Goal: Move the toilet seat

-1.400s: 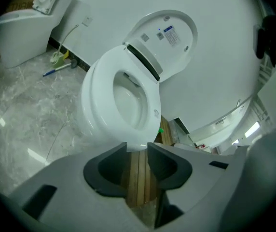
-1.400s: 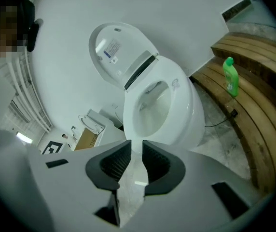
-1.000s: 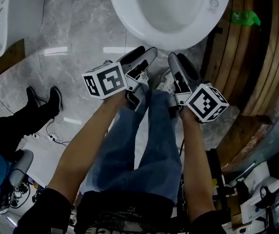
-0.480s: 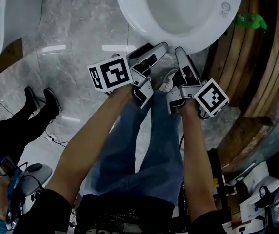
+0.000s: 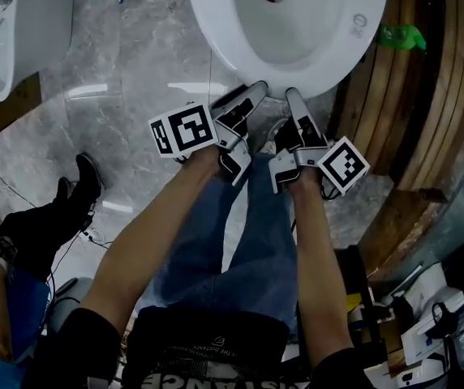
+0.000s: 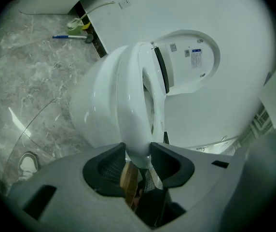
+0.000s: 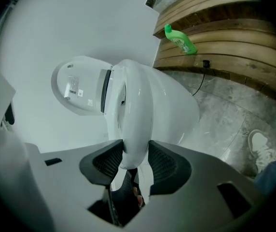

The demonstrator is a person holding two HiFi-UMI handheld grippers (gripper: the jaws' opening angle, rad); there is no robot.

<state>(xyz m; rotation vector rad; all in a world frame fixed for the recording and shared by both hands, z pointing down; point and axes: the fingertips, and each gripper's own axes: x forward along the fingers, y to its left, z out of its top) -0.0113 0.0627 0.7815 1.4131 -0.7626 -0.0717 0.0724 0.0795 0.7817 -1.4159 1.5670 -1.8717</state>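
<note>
No readable text: stickers [image 6: 196,58] on the toilet lid [image 6: 186,81] too small, shirt print [image 5: 208,378] cut off.

Both grippers side by side, each clamped.
The left gripper [image 5: 255,90] and right gripper [image 5: 290,95] point forward and down on bare, extended forearms. Each pair of jaws has just been closing, pads pressing the toilet seat [image 6: 134,115] front edge.

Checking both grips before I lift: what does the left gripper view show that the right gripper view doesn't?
Only the left gripper view: a blue pen on the floor. Only the right gripper view: a green bottle on curved wooden steps. Both: the front edge of the toilet seat pinched in the jaws. The left gripper and right gripper have just been closing on it, and the raised lid is behind.
</note>
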